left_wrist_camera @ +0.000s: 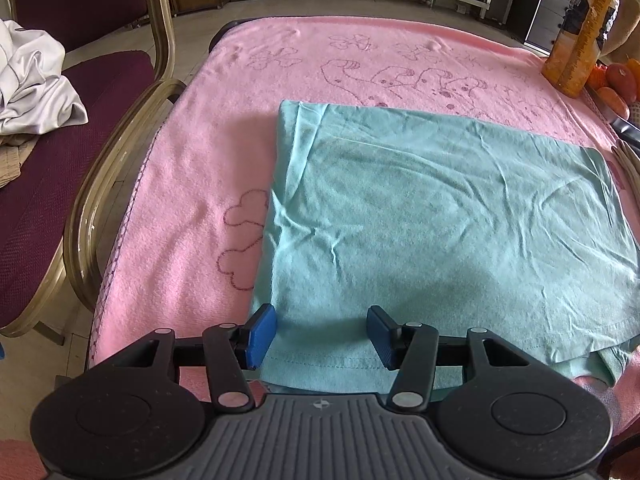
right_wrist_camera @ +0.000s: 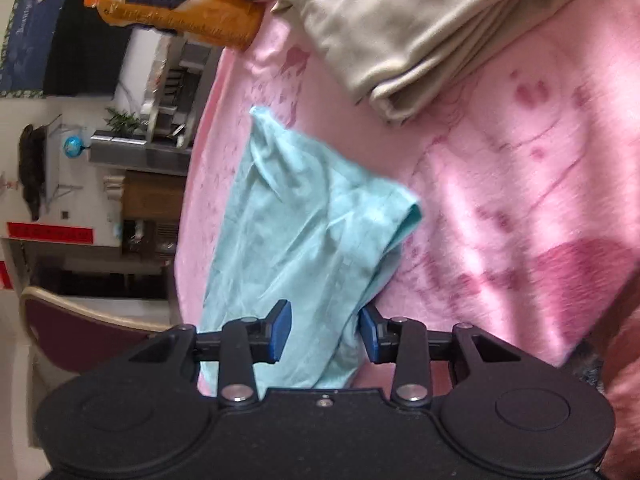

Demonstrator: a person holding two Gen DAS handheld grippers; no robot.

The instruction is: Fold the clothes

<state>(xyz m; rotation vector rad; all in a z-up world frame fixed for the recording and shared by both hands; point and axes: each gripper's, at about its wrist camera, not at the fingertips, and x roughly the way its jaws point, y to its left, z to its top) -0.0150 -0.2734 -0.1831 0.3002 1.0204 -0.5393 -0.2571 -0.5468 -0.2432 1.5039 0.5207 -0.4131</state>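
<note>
Right hand-held gripper point(right_wrist_camera: 325, 335) is hovering with jaws parted around the teal shirt point(right_wrist_camera: 304, 232), not pressing it; left hand-held gripper point(left_wrist_camera: 322, 338) is spreading open over its hem, lower centre. Bottle point(right_wrist_camera: 180, 12) label is unreadable.

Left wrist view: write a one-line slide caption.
Left gripper, jaws open, over the near hem of a folded teal shirt on a pink towel.

left wrist view is bright and pretty sharp, soft daylight, with a faint shadow on the teal shirt point(left_wrist_camera: 440, 220) near the gripper. right wrist view is tilted and smeary with motion blur, washed-out whites on the pink blanket point(right_wrist_camera: 520, 200). fisheye bending at edges in both.
</note>
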